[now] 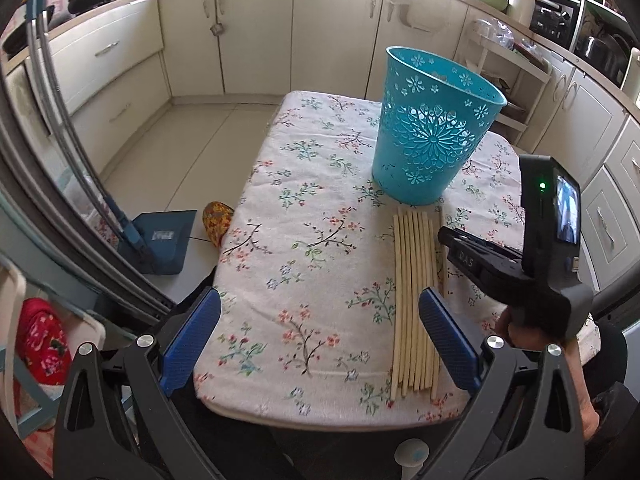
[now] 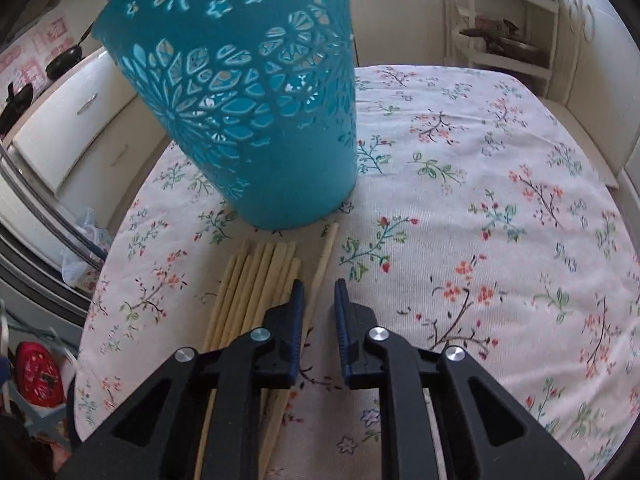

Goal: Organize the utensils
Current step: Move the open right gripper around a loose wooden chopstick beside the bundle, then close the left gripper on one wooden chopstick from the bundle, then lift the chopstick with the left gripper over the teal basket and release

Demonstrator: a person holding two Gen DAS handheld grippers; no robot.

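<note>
Several pale wooden chopsticks (image 1: 414,300) lie side by side on the floral tablecloth (image 1: 304,240), just in front of an upright turquoise cut-out basket (image 1: 432,128). My left gripper (image 1: 320,340) is open and empty, hovering over the table's near edge, left of the chopsticks. My right gripper (image 2: 319,308) is low over the chopsticks (image 2: 256,284), its jaws partly open with a narrow gap; one separate chopstick (image 2: 325,256) runs between the fingers. It shows in the left wrist view (image 1: 452,240) at the sticks' right side. The basket (image 2: 244,100) stands close ahead of it.
Cream kitchen cabinets (image 1: 256,32) surround the table. A blue dustpan (image 1: 164,240) and a patterned slipper (image 1: 216,222) lie on the floor at left. A white shelf rack (image 2: 508,24) stands behind the table. Bare tablecloth (image 2: 500,200) spreads right of the basket.
</note>
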